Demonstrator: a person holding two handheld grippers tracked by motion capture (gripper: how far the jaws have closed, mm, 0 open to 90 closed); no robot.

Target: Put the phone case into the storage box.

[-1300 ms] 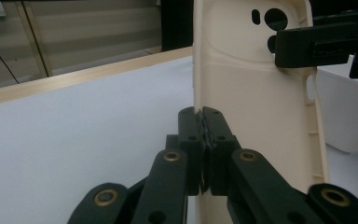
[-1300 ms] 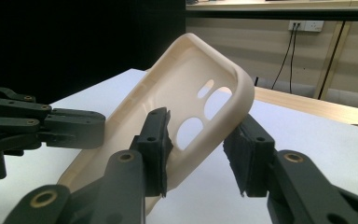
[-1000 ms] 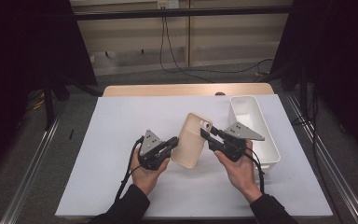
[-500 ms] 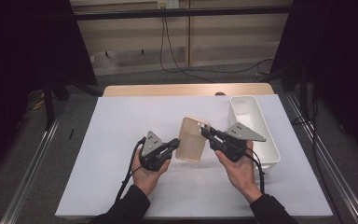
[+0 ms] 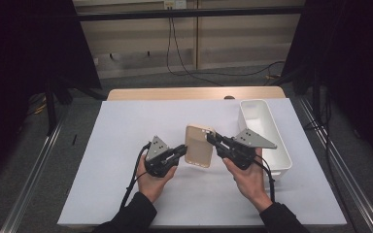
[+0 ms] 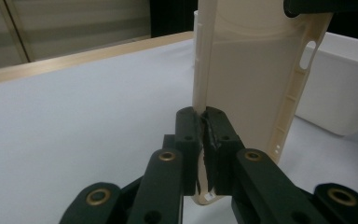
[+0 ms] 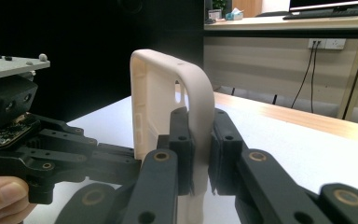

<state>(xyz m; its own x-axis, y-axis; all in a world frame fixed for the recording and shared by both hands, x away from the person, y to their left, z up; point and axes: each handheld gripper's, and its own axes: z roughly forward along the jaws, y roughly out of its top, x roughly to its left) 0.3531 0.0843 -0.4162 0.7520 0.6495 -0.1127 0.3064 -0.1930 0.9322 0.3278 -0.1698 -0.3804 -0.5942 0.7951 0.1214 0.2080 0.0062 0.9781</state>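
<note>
Your left gripper (image 5: 180, 151) pinches the near left edge of the cream phone case (image 5: 198, 145), and your right gripper (image 5: 212, 140) pinches the case's far right edge, close to its top corner. You carry the case between both tools above the white table sheet (image 5: 121, 141), roughly at the table's middle and a little toward its right side, tilted so its open back faces up and toward you.

In the left gripper view your jaws are clamped narrow on the thin side wall of the case (image 6: 256, 74); the wall rises straight up out of the pads (image 6: 189, 140), and they have just eased a touch wider while the wall stays between them. The case's camera cut-out sits on its far side in that view, next to the white bin (image 6: 340, 88).

In the right gripper view your jaws are closed on the rounded rim of the case (image 7: 168, 93), one pad (image 7: 182, 140) on each face of it, and they have just tightened the last bit. Your left gripper (image 7: 121, 163) reaches the case's lower edge from the left side of that view.

The white rectangular bin (image 5: 277, 145) stands along the table's right edge, just beside your right hand (image 5: 247, 177). Your left hand (image 5: 150, 182) is nearer the table's front edge
</note>
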